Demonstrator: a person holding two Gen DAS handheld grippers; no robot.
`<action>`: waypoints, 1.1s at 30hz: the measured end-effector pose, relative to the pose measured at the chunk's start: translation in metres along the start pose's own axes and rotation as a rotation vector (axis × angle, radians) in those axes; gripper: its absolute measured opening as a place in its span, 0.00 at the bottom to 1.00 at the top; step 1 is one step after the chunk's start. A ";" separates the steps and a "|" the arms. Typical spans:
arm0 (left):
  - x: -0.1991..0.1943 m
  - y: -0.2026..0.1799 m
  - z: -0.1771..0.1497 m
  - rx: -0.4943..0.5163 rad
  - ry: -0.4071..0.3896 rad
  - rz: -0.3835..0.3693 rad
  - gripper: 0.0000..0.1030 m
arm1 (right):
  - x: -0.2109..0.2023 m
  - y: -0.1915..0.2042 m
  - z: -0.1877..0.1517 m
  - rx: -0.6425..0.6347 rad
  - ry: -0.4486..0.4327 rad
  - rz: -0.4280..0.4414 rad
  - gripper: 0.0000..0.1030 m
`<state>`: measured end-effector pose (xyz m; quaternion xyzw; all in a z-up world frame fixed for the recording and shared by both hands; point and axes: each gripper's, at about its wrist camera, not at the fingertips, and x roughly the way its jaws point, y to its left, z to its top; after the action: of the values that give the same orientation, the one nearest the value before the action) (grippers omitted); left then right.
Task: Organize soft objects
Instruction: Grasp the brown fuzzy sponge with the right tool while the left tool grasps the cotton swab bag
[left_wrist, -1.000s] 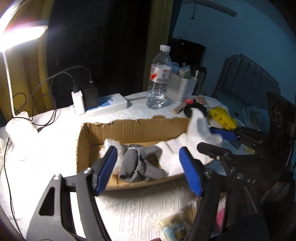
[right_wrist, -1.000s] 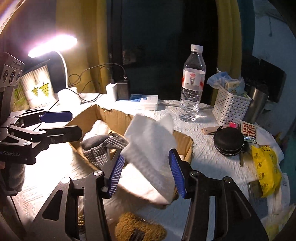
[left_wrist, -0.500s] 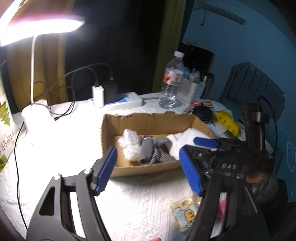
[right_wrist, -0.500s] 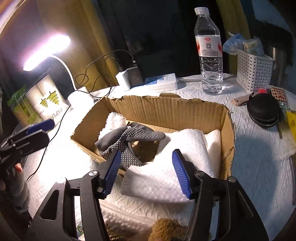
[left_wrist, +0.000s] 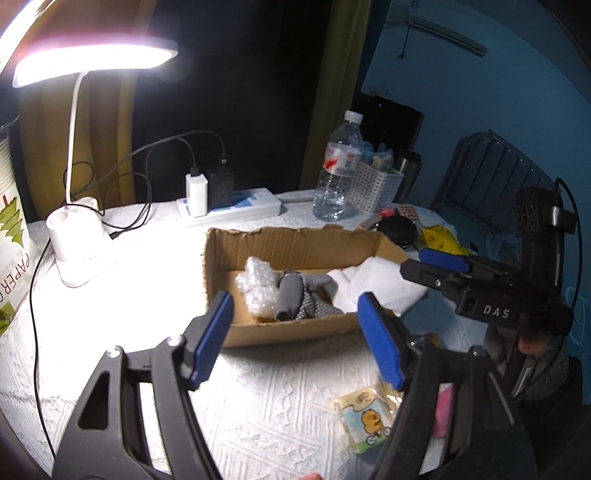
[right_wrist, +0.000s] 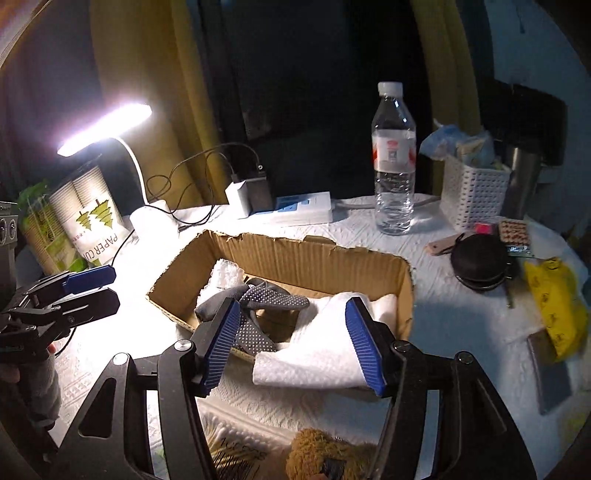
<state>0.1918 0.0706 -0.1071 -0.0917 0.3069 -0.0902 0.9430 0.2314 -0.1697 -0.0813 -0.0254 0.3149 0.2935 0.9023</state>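
Corrugated cardboard box (right_wrist: 295, 254) with torn upper edges sits open-topped on a white embossed table cover (left_wrist: 258, 406), centre of both wrist views. Inside it, from the lamp end: a crumpled piece of bubble wrap (left_wrist: 258, 291), a grey dotted sock (right_wrist: 258, 299) lying partly over it, and a folded white cloth (right_wrist: 325, 350) whose near end drapes over the box's front wall onto the cover. Left gripper (left_wrist: 295, 343) hovers at the 6 o'clock side of the box in its own view, blue pads spread wide and nothing between them. Right gripper (right_wrist: 291, 347) is likewise spread; the white cloth lies between its pads, but contact with either pad cannot be told. At 12 o'clock of the box stand a clear water bottle (right_wrist: 393, 162) and, just beside it toward 1 o'clock, a white perforated basket (right_wrist: 476, 199) holding small packets. A power strip (right_wrist: 299, 210) with two plugged adapters lies at 11 o'clock, a lit desk lamp (left_wrist: 77, 243) at 9 o'clock. A black round pouch (right_wrist: 476, 262) and yellow bag (right_wrist: 554, 306) lie at 3 o'clock. A brown plush toy (right_wrist: 325, 458) rests on the cover at 6 o'clock in the right view; a cartoon chick packet (left_wrist: 365, 417) lies at 5 o'clock in the left view.
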 end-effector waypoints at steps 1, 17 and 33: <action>-0.002 -0.002 -0.001 0.003 -0.002 -0.002 0.69 | -0.003 0.001 -0.001 -0.001 -0.003 -0.001 0.61; -0.017 -0.046 -0.026 0.039 0.025 -0.033 0.69 | -0.057 0.016 -0.039 -0.033 -0.011 -0.016 0.61; 0.017 -0.091 -0.054 0.082 0.137 -0.003 0.69 | -0.045 -0.027 -0.085 0.048 0.046 0.011 0.61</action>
<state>0.1630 -0.0279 -0.1392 -0.0470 0.3667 -0.1101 0.9226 0.1702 -0.2348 -0.1269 -0.0088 0.3428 0.2901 0.8935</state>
